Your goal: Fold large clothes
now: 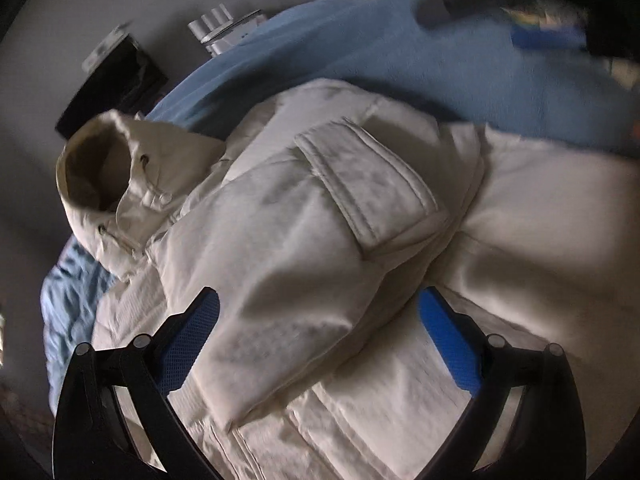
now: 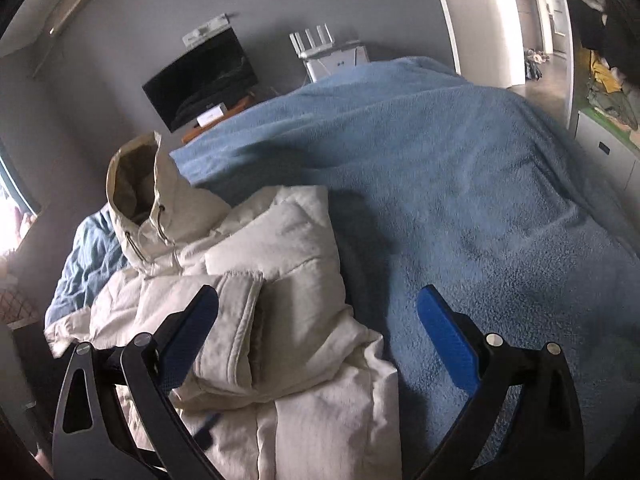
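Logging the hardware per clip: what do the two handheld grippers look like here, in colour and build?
Both look alike. The left gripper and right gripper each have two flat blue fingers with finely textured pads, mounted on black linkage arms with cut-out slots and round silver pivot pins. No cables, markings, hands or sleeves show.

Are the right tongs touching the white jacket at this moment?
Cannot tell. In the right wrist view the right tongs stand open; the left finger overlaps the white jacket, but neither contact nor gap shows.
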